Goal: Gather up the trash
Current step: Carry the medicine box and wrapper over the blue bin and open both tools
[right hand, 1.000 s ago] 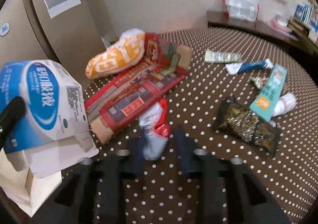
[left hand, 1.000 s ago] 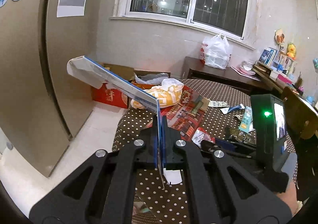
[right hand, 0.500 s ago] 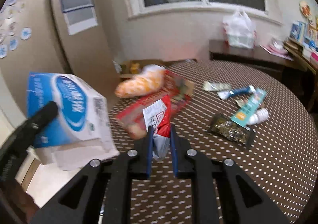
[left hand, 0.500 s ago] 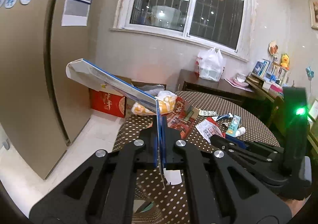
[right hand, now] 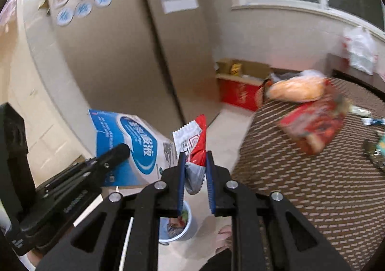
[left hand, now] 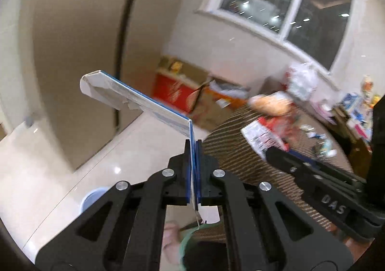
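Note:
My left gripper [left hand: 193, 148] is shut on a flap of a blue and white carton [left hand: 134, 100], held in the air off the table's left edge; the carton also shows in the right wrist view [right hand: 127, 146]. My right gripper [right hand: 195, 160] is shut on a red, white and silver snack wrapper [right hand: 195, 143], held above the floor over a pale blue bin [right hand: 178, 225] with trash inside. The bin's rim shows in the left wrist view [left hand: 92, 198]. The right gripper appears in the left wrist view [left hand: 272, 153].
The round table with a brown dotted cloth [right hand: 312, 186] holds an orange bag [right hand: 298, 88], a red packet [right hand: 315, 124] and several small wrappers. A tall beige fridge [right hand: 108, 54] stands on the left. A red cardboard box [right hand: 240, 93] sits on the floor.
Both grippers have swung left, off the table and over the floor. The wrapper has gone from above the table to above the bin. The carton stays gripped.

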The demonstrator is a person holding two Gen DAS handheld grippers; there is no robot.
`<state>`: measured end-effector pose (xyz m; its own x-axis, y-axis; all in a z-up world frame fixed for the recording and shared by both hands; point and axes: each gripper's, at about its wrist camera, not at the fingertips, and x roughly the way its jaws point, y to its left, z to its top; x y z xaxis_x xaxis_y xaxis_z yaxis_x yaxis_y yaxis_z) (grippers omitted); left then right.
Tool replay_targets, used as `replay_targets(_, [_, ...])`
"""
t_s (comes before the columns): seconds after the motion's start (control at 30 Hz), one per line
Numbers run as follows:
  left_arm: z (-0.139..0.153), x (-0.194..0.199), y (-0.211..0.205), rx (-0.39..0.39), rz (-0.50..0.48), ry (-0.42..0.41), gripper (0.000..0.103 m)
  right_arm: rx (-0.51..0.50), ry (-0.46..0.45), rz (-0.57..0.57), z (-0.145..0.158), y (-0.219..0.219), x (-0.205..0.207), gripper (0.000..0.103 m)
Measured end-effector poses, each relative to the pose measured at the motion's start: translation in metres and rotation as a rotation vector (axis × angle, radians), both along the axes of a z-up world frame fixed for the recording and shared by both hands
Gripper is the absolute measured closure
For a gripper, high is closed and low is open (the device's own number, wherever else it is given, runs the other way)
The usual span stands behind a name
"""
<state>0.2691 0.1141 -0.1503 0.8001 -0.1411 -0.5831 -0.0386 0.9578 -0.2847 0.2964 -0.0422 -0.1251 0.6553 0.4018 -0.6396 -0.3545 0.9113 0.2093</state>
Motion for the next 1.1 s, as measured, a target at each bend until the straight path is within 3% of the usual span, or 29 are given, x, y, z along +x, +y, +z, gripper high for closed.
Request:
replay_targets(0.2, [-0.054, 0.007, 0.050, 0.018, 0.106, 0.163, 0.100, -0.038, 0.062, 0.088, -0.043, 0.063, 0.009, 0.087])
replay_targets(0.5, [-0.108, 0.024, 0.104, 0.025, 0.215, 0.304, 0.098, -0.101, 0.111, 0.177, -0.088, 0.130, 0.018, 0.087])
replay_targets(0.53, [-0.114, 0.026, 0.108, 0.041, 0.230, 0.321, 0.095, -0.102, 0.111, 0.180, -0.091, 0.135, 0.019, 0.087])
replay_targets(0.6, [-0.124, 0.032, 0.115, 0.078, 0.258, 0.352, 0.073, -0.106, 0.116, 0.182, -0.095, 0.140, 0.019, 0.087])
replay_targets(0.63, [-0.130, 0.034, 0.120, 0.078, 0.261, 0.365, 0.044, -0.110, 0.122, 0.183, -0.098, 0.144, 0.020, 0.087])
replay_targets(0.67, [-0.133, 0.033, 0.124, 0.071, 0.265, 0.361, 0.040, -0.115, 0.128, 0.185, -0.101, 0.146, 0.021, 0.087])
replay_targets(0.83, [-0.145, 0.025, 0.140, 0.028, 0.299, 0.387, 0.040, -0.132, 0.149, 0.195, -0.114, 0.156, 0.024, 0.087])
replay_targets(1.1, [-0.134, 0.019, 0.137, 0.014, 0.323, 0.366, 0.039, -0.145, 0.167, 0.216, -0.130, 0.171, 0.035, 0.087])
